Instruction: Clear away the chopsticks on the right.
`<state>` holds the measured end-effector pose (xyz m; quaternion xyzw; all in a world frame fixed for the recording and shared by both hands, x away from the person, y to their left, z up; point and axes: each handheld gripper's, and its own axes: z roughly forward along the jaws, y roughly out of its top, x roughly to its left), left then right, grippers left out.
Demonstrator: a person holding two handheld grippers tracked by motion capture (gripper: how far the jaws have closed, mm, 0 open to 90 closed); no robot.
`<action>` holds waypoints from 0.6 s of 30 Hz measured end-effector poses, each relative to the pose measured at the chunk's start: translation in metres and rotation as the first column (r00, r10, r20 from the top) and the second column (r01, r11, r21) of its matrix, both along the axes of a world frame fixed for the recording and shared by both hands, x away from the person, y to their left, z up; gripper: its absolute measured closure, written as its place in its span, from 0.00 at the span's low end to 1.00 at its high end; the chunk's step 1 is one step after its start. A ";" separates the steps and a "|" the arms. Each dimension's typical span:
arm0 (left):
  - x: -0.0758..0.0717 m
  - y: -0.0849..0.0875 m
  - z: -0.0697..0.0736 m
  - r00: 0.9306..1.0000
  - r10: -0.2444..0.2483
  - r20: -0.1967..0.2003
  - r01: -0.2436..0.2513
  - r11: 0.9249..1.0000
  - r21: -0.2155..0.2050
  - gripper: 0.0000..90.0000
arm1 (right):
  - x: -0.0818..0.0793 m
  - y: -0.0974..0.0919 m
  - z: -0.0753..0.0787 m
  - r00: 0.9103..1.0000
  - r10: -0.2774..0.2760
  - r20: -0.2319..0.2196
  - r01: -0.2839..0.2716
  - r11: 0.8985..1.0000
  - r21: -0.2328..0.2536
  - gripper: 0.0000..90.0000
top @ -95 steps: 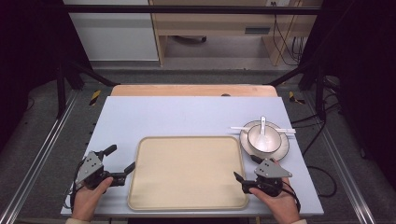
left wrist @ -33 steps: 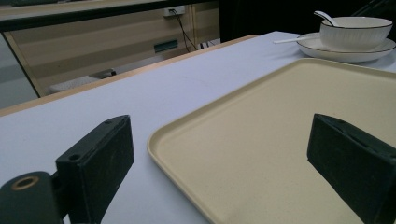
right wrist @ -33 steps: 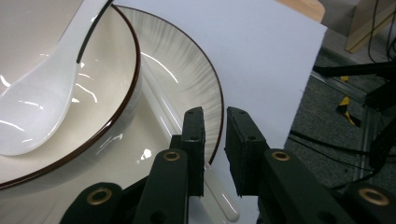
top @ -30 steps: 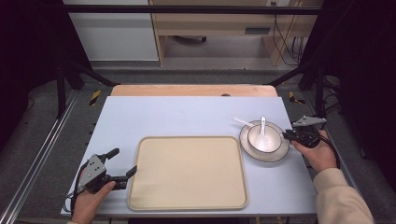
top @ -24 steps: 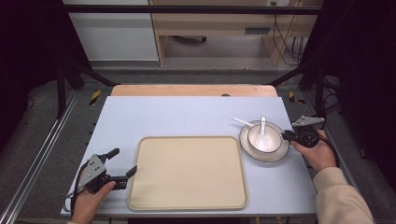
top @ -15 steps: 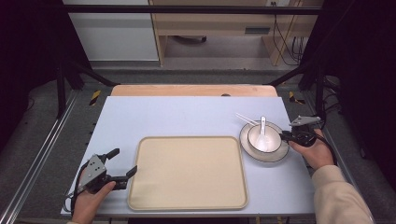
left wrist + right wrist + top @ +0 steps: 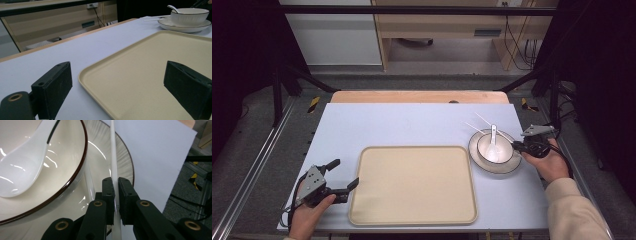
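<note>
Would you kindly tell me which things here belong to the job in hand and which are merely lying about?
In use:
- right gripper, shut on a chopstick
- plate, bowl, spoon
- probably the tray

Idle:
- left gripper, open
- second chopstick
- yellow-black things on floor

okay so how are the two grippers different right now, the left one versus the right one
The left gripper is open, its fingers spread over the near-left corner of the beige tray, holding nothing. The right gripper is shut on a white chopstick beside the bowl. The left sits at the table's near-left; the right is out at the plate. Both are black, hand-held two-fingered tools.
</note>
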<state>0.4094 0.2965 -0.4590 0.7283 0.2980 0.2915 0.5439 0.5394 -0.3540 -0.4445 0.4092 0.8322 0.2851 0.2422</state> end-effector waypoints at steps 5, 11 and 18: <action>0.000 0.000 0.000 1.000 -0.001 0.001 0.001 1.000 0.002 0.09 | -0.008 -0.005 0.012 0.998 -0.038 0.043 0.037 0.999 0.032 0.93; 0.000 0.001 0.000 1.000 0.007 0.003 -0.007 1.000 0.003 0.09 | -0.026 0.004 0.038 0.992 -0.060 0.113 0.051 0.996 0.074 0.93; 0.000 0.000 0.000 1.000 0.011 0.004 -0.011 1.000 0.005 0.09 | -0.071 0.064 0.071 0.977 0.049 0.207 -0.075 0.990 0.117 0.93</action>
